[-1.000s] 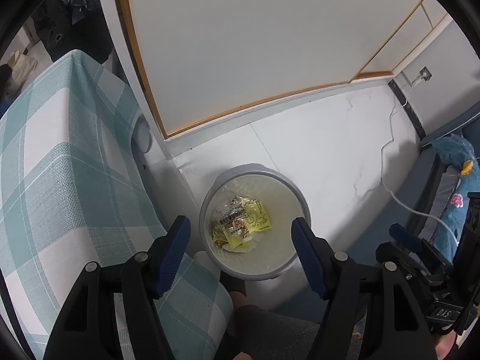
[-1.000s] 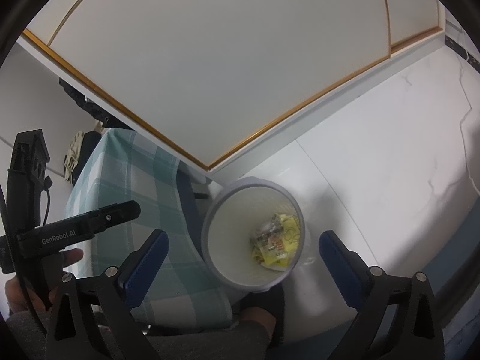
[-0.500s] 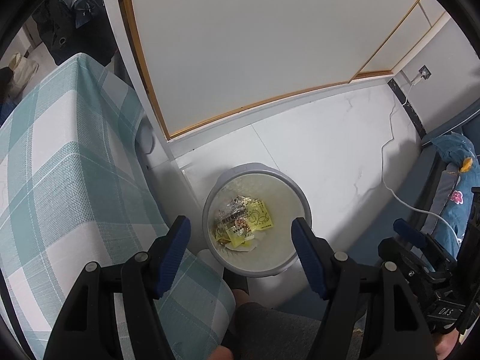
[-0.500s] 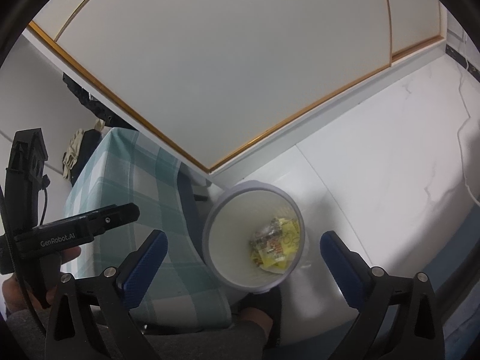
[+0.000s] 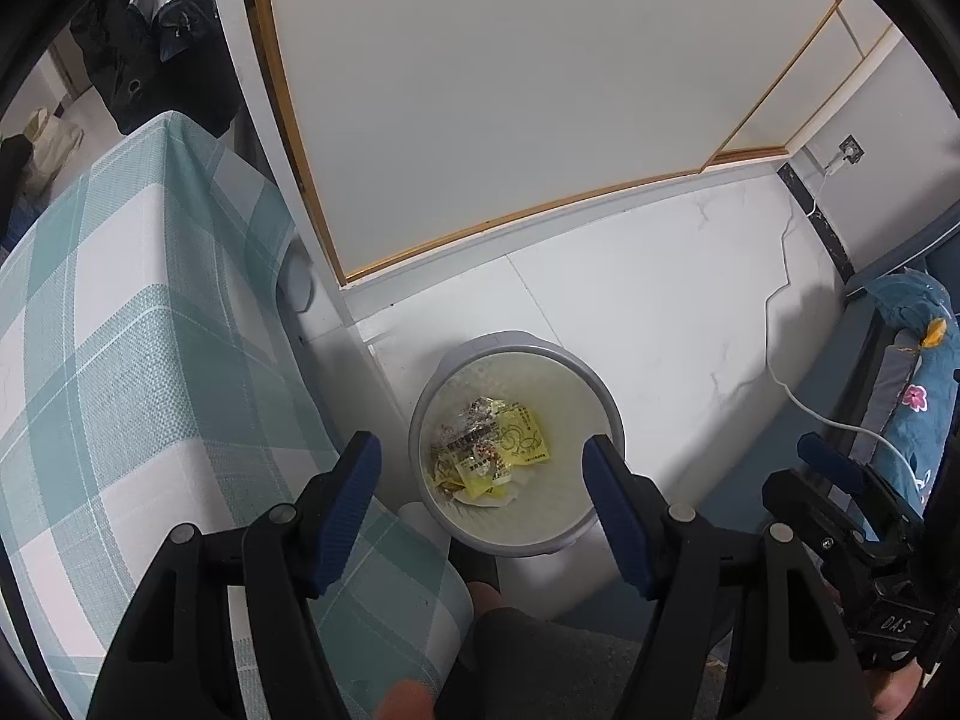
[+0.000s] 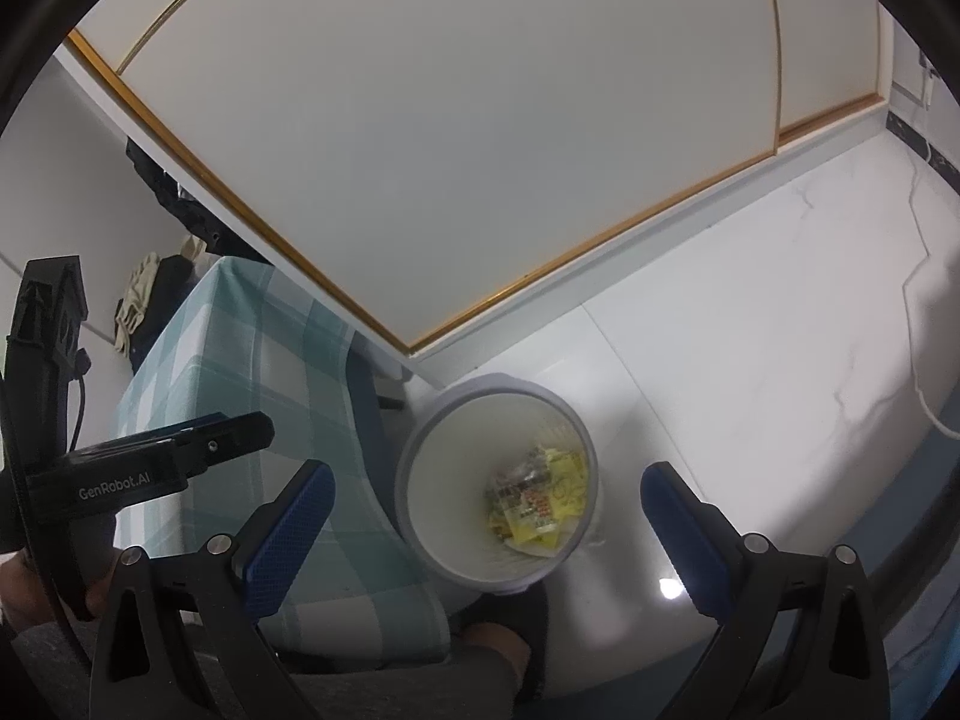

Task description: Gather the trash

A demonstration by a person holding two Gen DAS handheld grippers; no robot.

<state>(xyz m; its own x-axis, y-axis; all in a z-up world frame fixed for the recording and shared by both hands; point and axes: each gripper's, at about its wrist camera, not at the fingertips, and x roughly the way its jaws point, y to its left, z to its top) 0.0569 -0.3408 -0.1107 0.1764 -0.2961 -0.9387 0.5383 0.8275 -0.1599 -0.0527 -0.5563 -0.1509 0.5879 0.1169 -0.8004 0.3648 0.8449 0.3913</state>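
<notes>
A: Both grippers hang over the bin (image 5: 516,444) on the floor (image 5: 660,312). Left gripper (image 5: 480,492) has its jaws apart, nothing between them. Right gripper (image 6: 486,522) likewise, wide and empty.

B: Trash?

A: Wrappers (image 5: 492,450) sit at the bottom of the bin, yellow and foil ones, on the side toward the checked cloth (image 5: 120,330). No loose trash visible on the floor.

B: Risks?

A: My read: the bin stands tight against the hanging edge of the cloth. A hand dropping on that side could snag the fabric and drag it, or knock the rim and tip the bin. Also a white cable (image 5: 780,330) trails across the floor on the far side, easy to catch.

B: Anything else?

A: The person's foot (image 6: 510,636) is just beside the bin's base; one shuffle could shove it. And the grippers are near each other, so they could clash.
</notes>
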